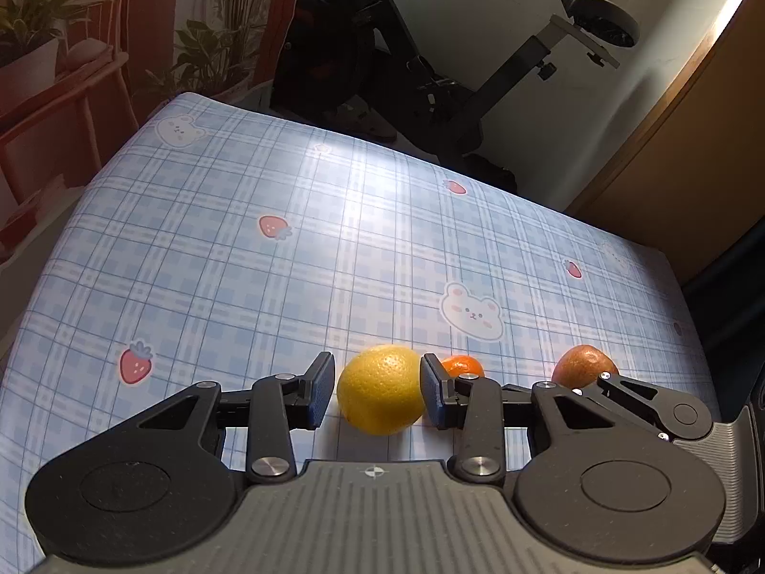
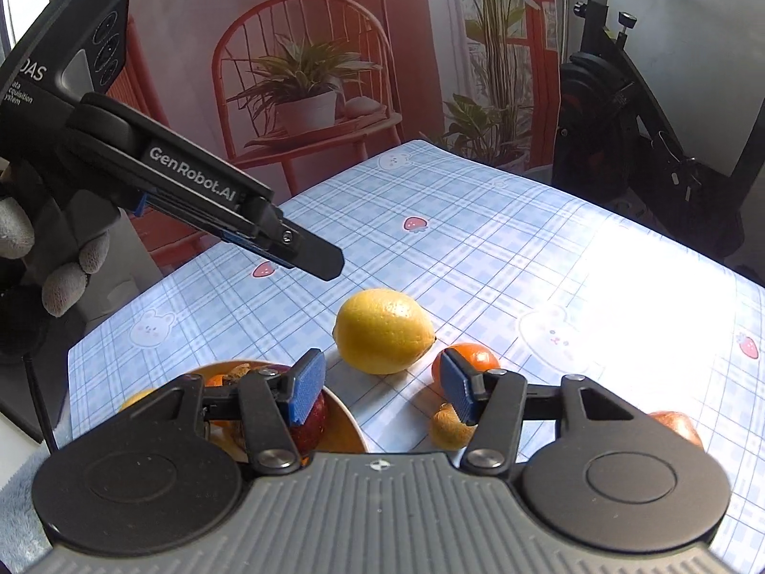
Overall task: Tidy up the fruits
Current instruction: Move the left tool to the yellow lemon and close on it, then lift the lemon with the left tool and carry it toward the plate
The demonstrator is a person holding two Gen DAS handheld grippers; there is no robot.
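A yellow lemon (image 1: 381, 388) lies on the checked tablecloth (image 1: 287, 248). My left gripper (image 1: 377, 392) is open with its pads on either side of the lemon, above it; the right wrist view shows its fingers (image 2: 315, 256) hovering over the lemon (image 2: 384, 330). A small orange (image 1: 461, 366) and a brownish fruit (image 1: 584, 364) lie to the right. My right gripper (image 2: 382, 390) is open and empty, low over the table, between an orange bowl (image 2: 349, 423) of fruit and the small orange (image 2: 471, 358). A yellow-brown fruit (image 2: 449, 425) and a reddish fruit (image 2: 676, 425) lie near it.
An exercise bike (image 1: 430, 71) stands beyond the table's far edge. A backdrop with a red chair and plants (image 2: 306, 91) hangs at the left side. A wooden door (image 1: 693, 153) is at the right. The bowl sits near the table's near left corner.
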